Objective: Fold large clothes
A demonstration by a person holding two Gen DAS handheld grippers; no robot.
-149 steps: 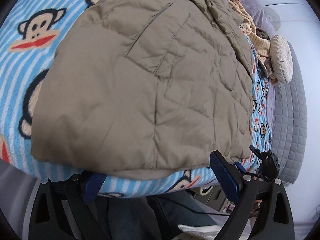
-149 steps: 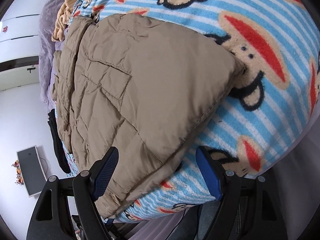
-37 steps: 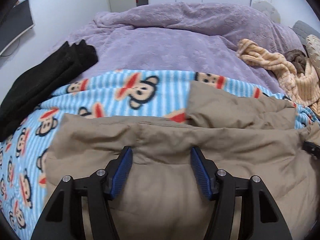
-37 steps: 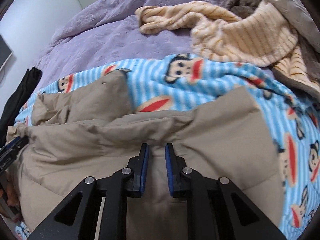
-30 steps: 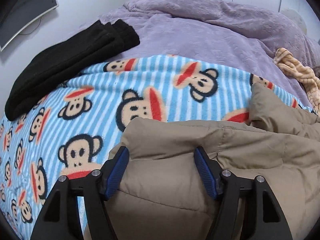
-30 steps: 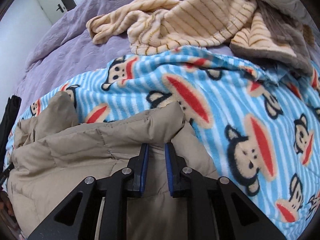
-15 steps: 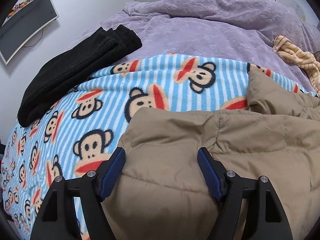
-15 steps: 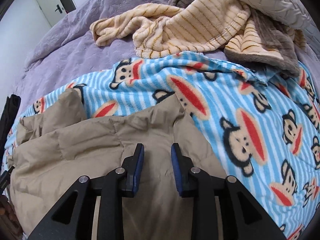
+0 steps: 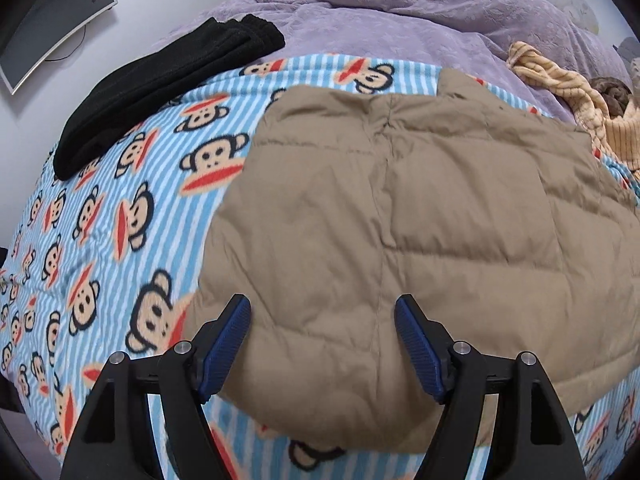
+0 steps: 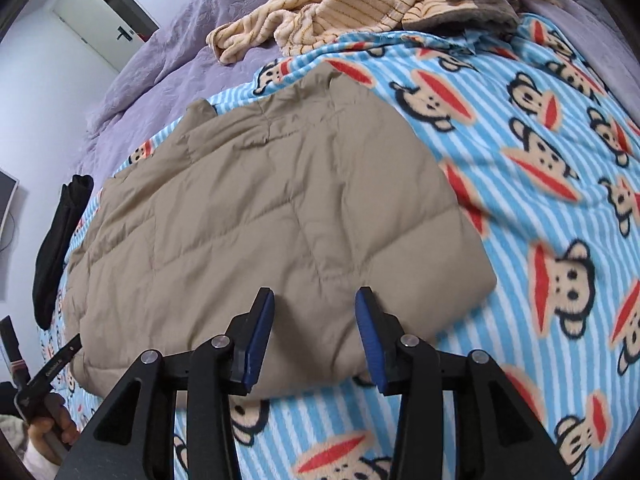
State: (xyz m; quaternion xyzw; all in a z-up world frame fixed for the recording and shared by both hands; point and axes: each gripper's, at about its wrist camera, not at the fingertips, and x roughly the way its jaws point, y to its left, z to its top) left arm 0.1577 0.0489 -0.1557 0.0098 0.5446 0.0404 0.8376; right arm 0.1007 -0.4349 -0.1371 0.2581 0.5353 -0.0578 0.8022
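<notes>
**The jacket looks folded**

I see the tan puffy jacket point(image 9: 400, 216) lying flat in a neat block on the monkey blanket point(image 9: 120, 208). It sits near the front edge of the bed, in the middle. Its edges look lined up, so I think the fold is made.

My left gripper point(image 9: 322, 342) is spread wide and holds nothing. It hangs over the near edge of the jacket. My right gripper point(image 10: 314, 334) is spread too, with nothing between its blue pads, over the near right corner.

I think little is left here, maybe a pat to smooth it. A striped yellow cloth point(image 10: 320, 8) lies bunched at the far right of the bed. It may need folding next. A black cloth point(image 9: 160, 84) lies at the far left edge, already folded.
</notes>
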